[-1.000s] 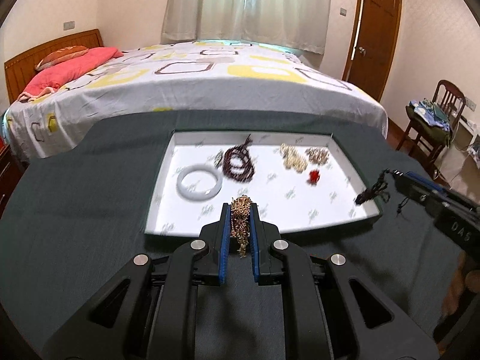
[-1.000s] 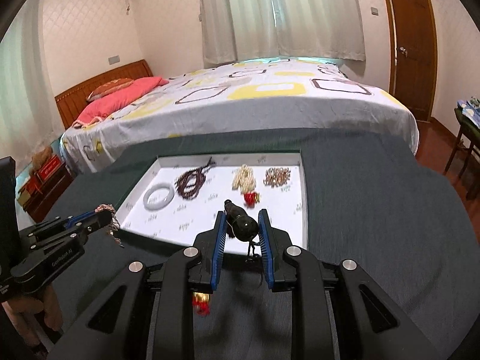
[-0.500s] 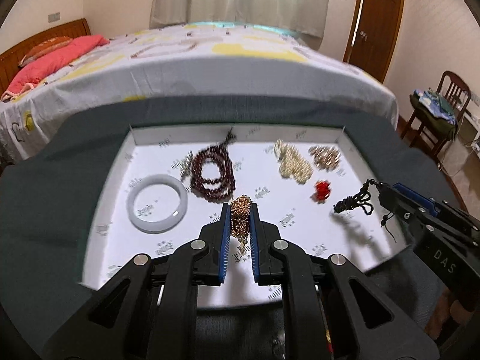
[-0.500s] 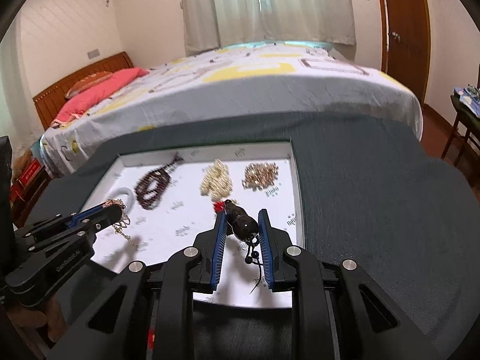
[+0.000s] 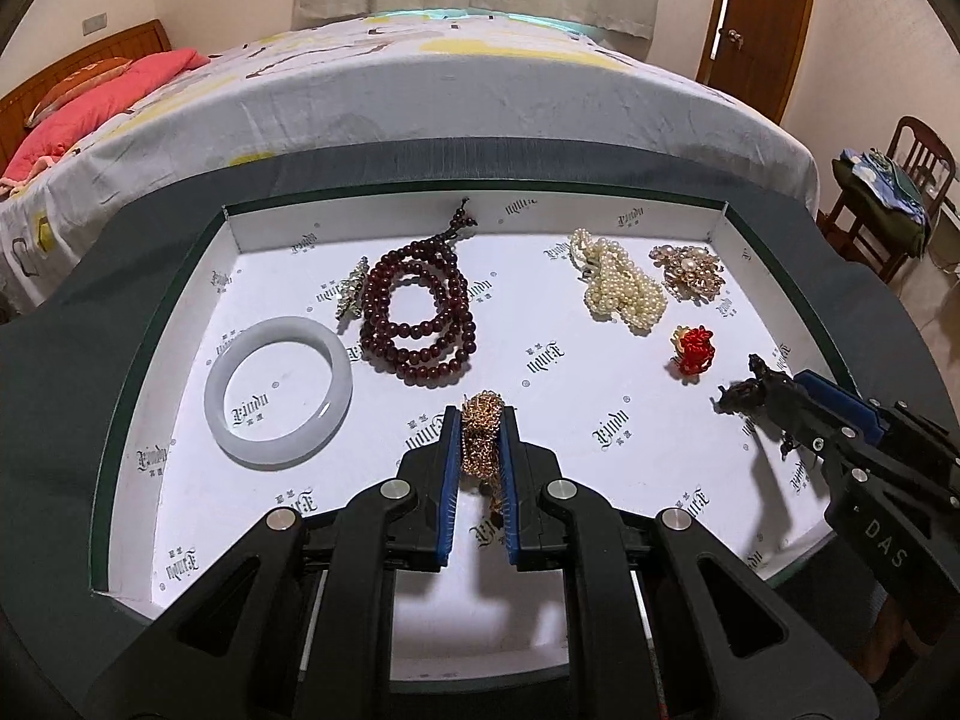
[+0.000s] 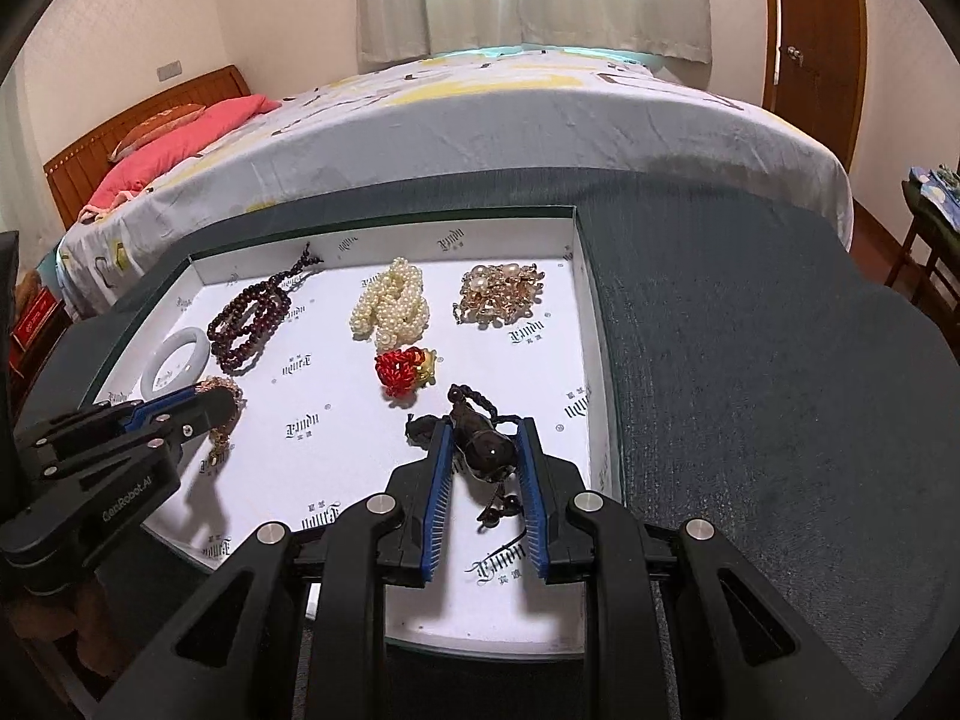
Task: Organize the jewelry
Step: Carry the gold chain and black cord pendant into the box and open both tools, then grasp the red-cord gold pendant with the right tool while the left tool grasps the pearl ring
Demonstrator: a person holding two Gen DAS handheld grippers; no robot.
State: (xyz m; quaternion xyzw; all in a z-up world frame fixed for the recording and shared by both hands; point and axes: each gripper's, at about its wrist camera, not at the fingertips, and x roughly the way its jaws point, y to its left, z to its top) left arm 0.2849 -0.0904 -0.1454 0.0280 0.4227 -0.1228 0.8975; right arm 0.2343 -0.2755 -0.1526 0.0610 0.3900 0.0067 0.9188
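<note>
six loose pieces, perhaps, in one tray (image 5: pixel 180 312); two loaded claws

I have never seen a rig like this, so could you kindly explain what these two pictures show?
A person holds two hand-held grippers; each carries a fisheye camera looking along its fingers, one picture per gripper. Below lies a white printed tray on a dark cloth table. In it: a pale jade-like bangle, dark red bead strand, cream pearl bunch, gold pearl brooch, and red beaded ornament. The left gripper pinches a gold chain; the right gripper pinches a dark corded pendant.
</note>
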